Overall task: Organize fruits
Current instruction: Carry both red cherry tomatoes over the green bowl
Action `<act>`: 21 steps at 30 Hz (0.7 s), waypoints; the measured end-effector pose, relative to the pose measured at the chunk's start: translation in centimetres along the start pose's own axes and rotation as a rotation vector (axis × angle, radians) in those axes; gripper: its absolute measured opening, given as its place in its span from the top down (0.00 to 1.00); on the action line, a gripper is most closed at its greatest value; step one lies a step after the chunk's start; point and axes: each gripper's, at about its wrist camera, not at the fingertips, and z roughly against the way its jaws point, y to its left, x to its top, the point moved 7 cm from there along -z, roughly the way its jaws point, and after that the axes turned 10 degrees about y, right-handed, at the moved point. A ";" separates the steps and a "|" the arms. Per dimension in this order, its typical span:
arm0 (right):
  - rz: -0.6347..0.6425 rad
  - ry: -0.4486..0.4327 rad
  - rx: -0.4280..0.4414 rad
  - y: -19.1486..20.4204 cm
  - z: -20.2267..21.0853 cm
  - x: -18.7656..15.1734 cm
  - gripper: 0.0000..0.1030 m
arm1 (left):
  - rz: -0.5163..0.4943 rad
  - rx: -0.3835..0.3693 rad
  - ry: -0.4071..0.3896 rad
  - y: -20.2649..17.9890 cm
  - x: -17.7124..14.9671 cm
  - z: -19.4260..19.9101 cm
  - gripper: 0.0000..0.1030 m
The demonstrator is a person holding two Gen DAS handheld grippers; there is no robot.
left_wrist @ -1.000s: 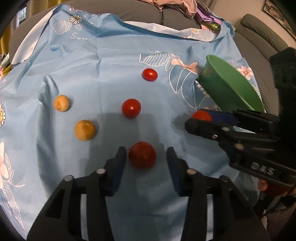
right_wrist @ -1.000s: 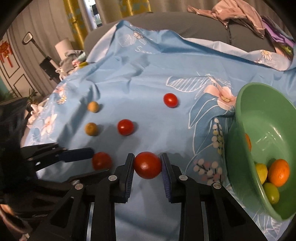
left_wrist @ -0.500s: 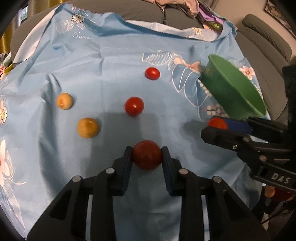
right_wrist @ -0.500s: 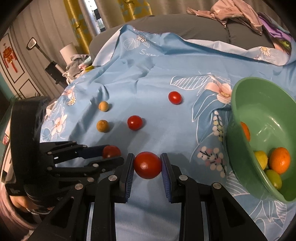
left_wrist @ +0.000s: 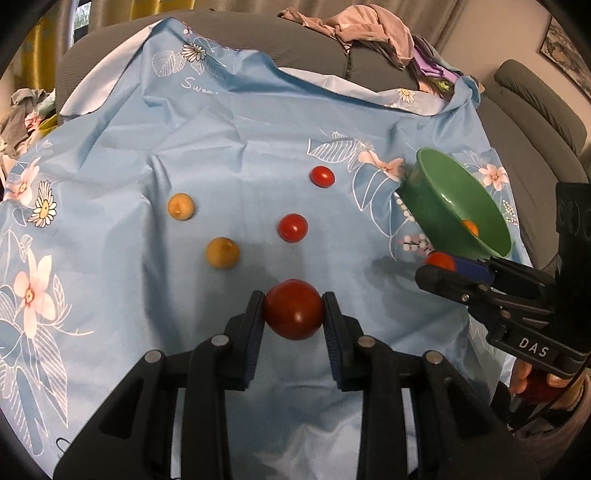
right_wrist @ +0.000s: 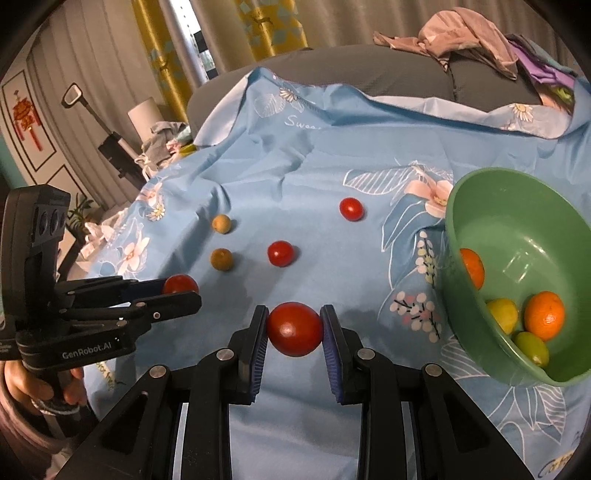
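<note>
My left gripper (left_wrist: pixel 294 309) is shut on a red tomato (left_wrist: pixel 293 309) and holds it above the blue flowered cloth (left_wrist: pixel 229 122). My right gripper (right_wrist: pixel 294 329) is shut on another red tomato (right_wrist: pixel 294 328), left of the green bowl (right_wrist: pixel 517 236), which holds oranges (right_wrist: pixel 545 314) and yellow-green fruits (right_wrist: pixel 503 314). Two red tomatoes (left_wrist: pixel 293 228) (left_wrist: pixel 323 176) and two tan round fruits (left_wrist: pixel 222 252) (left_wrist: pixel 181 206) lie on the cloth. The right gripper also shows in the left wrist view (left_wrist: pixel 441 267), the left gripper in the right wrist view (right_wrist: pixel 181 290).
The cloth covers a grey sofa (left_wrist: pixel 240 33) with a heap of clothes (left_wrist: pixel 362 26) on its back. A grey armchair (left_wrist: pixel 535 107) stands at the right. Yellow curtains (right_wrist: pixel 266 29) and a laundry pile (right_wrist: pixel 166 136) are at the left.
My left gripper closed on the nearest tomato and lifted it off the cloth. My right gripper, holding its tomato, rose and drew back a little from the cloth.
</note>
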 end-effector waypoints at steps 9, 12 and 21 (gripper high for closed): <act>-0.025 -0.062 0.008 -1.3 2.4 -0.2 0.70 | -0.076 -0.011 -0.020 -3.4 1.6 0.7 0.70; -0.047 -0.085 0.003 -2.2 3.2 -0.3 0.70 | -0.115 -0.020 -0.026 -5.1 2.4 0.7 0.70; -0.144 -0.147 -0.046 -6.8 5.5 -0.6 0.70 | -0.255 -0.070 -0.044 -11.1 5.2 -0.1 0.70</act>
